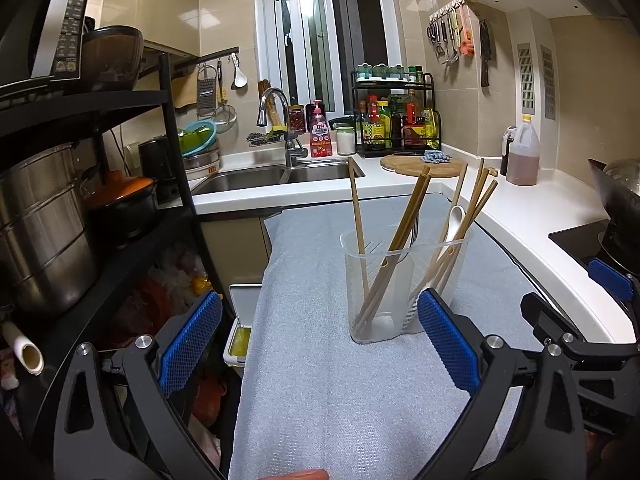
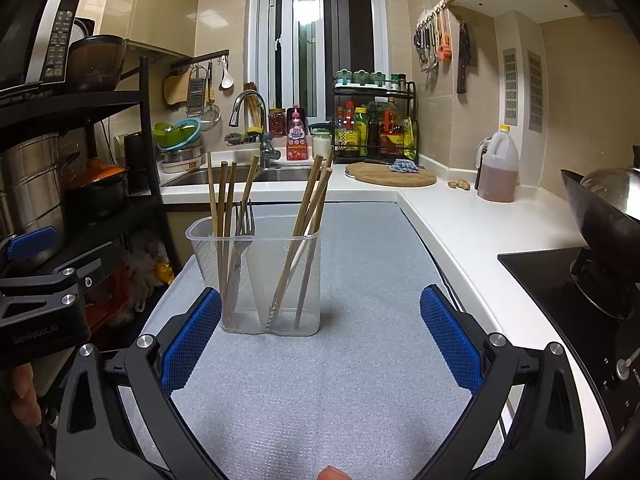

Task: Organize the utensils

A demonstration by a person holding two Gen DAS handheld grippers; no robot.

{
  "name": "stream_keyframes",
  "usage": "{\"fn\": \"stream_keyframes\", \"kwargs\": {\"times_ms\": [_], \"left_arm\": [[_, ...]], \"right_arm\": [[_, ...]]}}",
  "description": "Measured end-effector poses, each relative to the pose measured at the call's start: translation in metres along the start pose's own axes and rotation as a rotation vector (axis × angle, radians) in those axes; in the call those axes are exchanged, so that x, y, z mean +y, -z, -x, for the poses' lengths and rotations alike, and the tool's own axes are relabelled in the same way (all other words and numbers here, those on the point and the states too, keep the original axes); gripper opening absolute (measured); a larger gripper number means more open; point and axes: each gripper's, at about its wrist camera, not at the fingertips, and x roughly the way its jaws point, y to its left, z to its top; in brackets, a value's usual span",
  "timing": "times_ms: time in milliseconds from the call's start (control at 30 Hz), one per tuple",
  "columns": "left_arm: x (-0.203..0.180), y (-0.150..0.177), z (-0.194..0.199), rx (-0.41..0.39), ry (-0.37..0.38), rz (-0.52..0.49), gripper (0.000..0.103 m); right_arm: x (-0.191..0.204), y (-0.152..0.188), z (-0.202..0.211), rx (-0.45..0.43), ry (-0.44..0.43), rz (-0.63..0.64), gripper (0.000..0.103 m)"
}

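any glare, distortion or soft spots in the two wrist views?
Left wrist view: strong fisheye bending of the counter edge, black vignette in the corners, lamp glare on the window; the clear utensil holder is sharp. Right wrist view: same barrel curve, brighter blown-out reflection on the glass, soft shadow right of the holder on the grey mat; a blurred fingertip at the bottom edge.

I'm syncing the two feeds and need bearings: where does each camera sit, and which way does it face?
Left wrist: on the left gripper, facing the clear utensil holder, sink behind; its open blue pads, the right gripper and a fingertip show.
Right wrist: on the right gripper, facing the holder straight on; open pads, left gripper and a hand show.
Shared: holder, chopsticks, grey mat, sink, window.
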Motion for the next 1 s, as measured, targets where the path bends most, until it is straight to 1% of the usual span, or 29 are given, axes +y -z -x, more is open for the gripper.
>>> {"fn": "stream_keyframes", "kwargs": {"times_ms": [1000], "left_arm": [[-0.0001,0.0032,-0.0012,-0.009,-0.011,0.008,0.095]], "right_arm": [[0.0055,0.0047,-0.0034,0.018,-0.012,-0.001,0.098]]}}
